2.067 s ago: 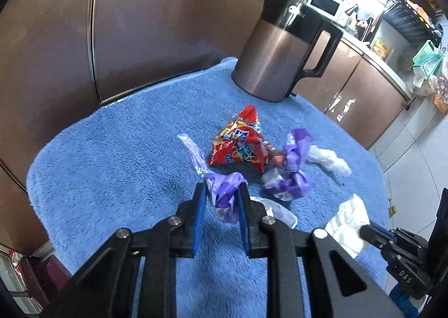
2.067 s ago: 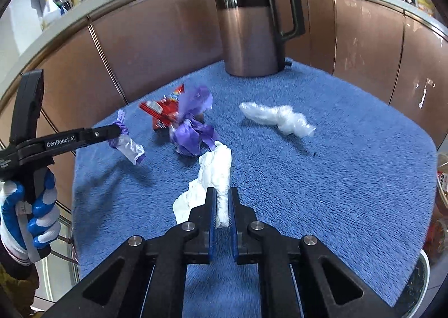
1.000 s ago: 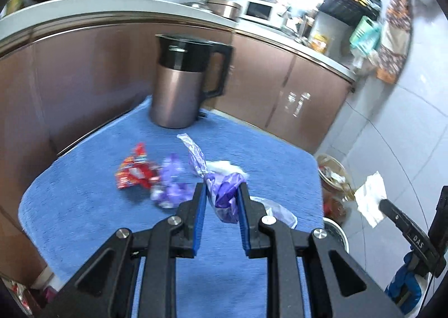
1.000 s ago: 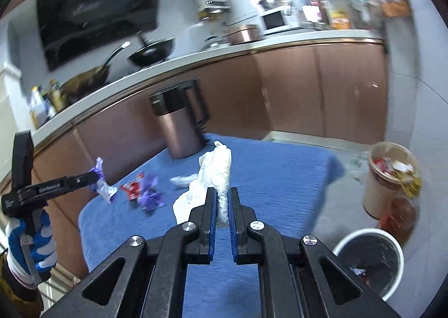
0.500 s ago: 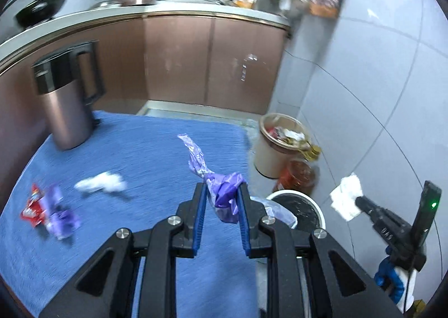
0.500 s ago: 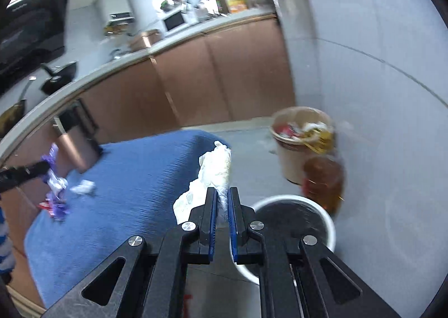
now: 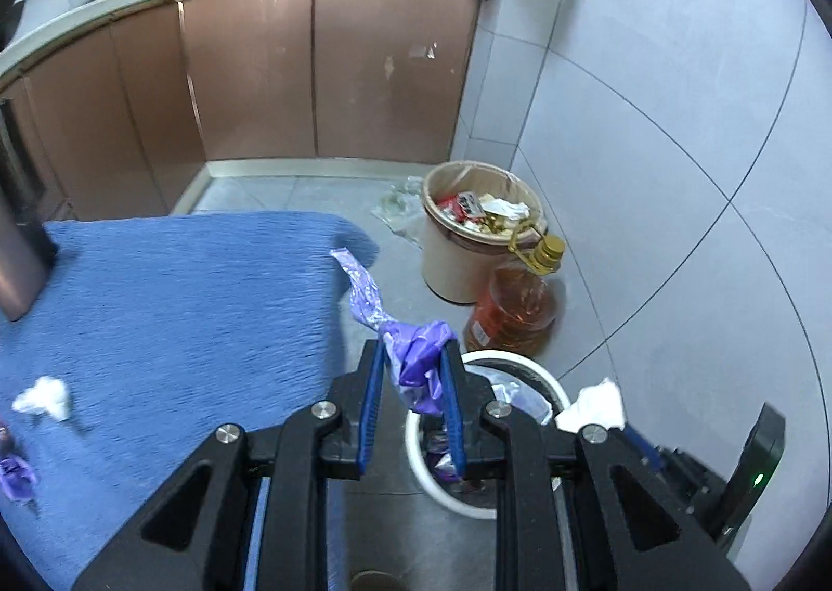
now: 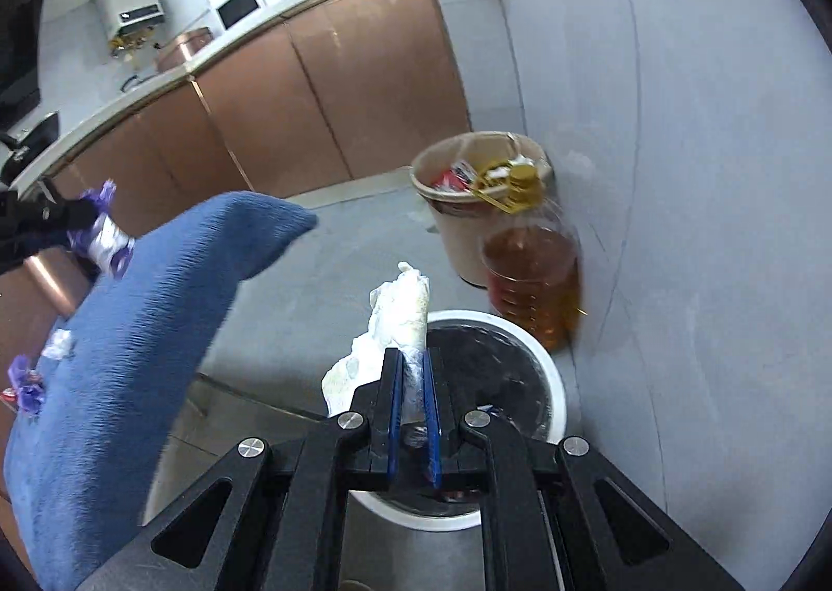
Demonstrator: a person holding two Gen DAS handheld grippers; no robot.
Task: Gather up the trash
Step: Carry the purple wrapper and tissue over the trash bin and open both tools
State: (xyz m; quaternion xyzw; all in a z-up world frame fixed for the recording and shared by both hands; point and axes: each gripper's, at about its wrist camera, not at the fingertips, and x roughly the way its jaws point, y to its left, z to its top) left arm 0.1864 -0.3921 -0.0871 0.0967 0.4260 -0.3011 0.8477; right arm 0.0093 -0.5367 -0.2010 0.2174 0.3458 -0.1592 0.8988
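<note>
While both grippers sit over the white-rimmed bin on the grey floor, each has trash clamped. Left gripper: jaws partly closed on a crumpled purple plastic wrapper, one twisted tail sticking up and away; it hangs above the near-left rim of the bin. Right gripper: jaws nearly closed, pinching a white crumpled tissue that stands upright above the bin's near edge. Bin interior dark; contents unclear.

Just beyond the bin: amber oil bottle with gold cap, touching a beige waste basket full of rubbish. Blue towel to the left carries a white wad and a purple scrap.
</note>
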